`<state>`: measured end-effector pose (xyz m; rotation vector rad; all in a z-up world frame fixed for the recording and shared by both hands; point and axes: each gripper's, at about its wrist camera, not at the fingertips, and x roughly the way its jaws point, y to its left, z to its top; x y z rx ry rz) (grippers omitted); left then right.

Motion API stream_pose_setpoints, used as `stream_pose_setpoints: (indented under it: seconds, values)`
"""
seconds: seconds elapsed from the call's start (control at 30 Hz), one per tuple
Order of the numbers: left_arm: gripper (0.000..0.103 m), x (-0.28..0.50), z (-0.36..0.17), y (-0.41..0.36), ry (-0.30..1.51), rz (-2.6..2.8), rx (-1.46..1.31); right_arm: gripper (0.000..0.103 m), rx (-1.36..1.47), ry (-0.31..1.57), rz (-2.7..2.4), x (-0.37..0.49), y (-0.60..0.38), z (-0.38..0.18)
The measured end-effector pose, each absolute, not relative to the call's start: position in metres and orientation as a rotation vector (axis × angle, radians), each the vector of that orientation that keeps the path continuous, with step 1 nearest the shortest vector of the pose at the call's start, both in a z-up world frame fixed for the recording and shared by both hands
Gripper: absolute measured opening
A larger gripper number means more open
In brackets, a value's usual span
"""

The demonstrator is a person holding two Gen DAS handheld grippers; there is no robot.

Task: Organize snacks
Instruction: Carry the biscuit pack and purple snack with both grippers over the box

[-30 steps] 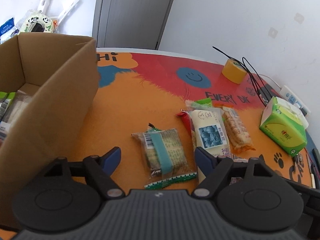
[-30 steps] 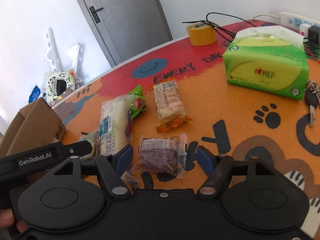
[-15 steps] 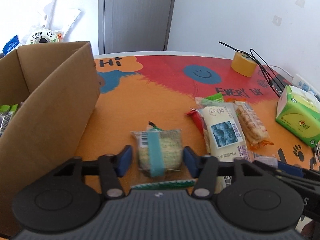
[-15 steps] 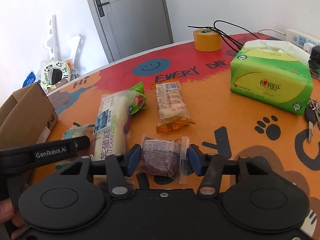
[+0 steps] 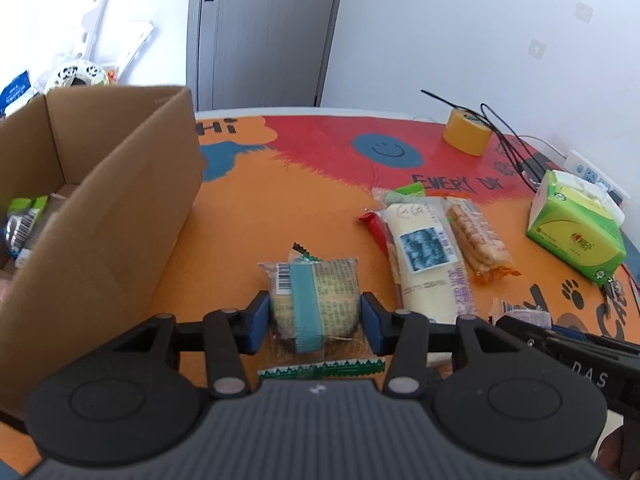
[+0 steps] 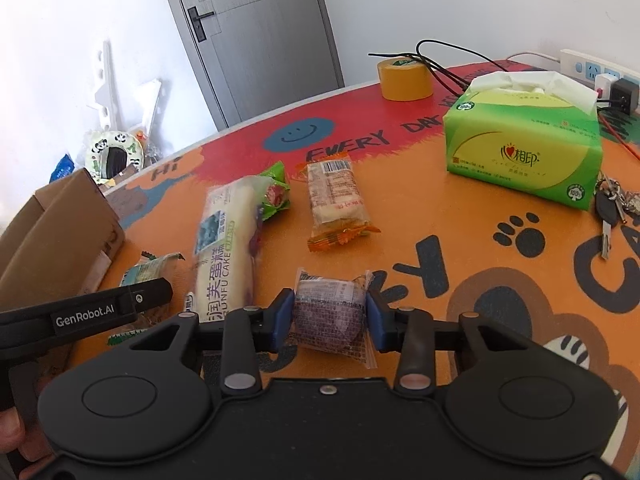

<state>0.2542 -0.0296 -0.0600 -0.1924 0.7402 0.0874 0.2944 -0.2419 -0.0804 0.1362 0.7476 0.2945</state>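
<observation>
Your left gripper [image 5: 314, 322] pinches the teal-banded snack pack [image 5: 314, 300] across its width on the tabletop [image 5: 280, 208], while your right gripper's [image 6: 328, 320] jaws are closing on the purple-filled snack pack [image 6: 330, 312]. The cardboard box [image 5: 120, 216] stands just left of the left pack, nearer that hand.

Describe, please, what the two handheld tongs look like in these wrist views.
Both look alike: the left tongs and right tongs have matte black linkage arms with silver pivot pins, two round black discs at the base, and blue pads on the fingertips. The left body is ribbed grey, the right smooth black. Seen from the right camera, the left tool's side bears white "GenRobot.AI" lettering. No cables or sleeves show.
</observation>
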Motion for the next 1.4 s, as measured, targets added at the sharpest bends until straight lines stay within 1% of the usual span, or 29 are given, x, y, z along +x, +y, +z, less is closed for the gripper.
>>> stream_pose_setpoints:
  seconds: [0.73, 1.4]
  values:
    - [0.047, 0.203, -0.001, -0.037, 0.590, 0.021, -0.206, 0.039, 0.187, 0.595, 0.315, 0.249, -0.248, -0.021]
    - [0.047, 0.145, 0.048, 0.009, 0.487, 0.100, -0.200, 0.039, 0.190, 0.510, 0.423, 0.213, -0.213, 0.018]
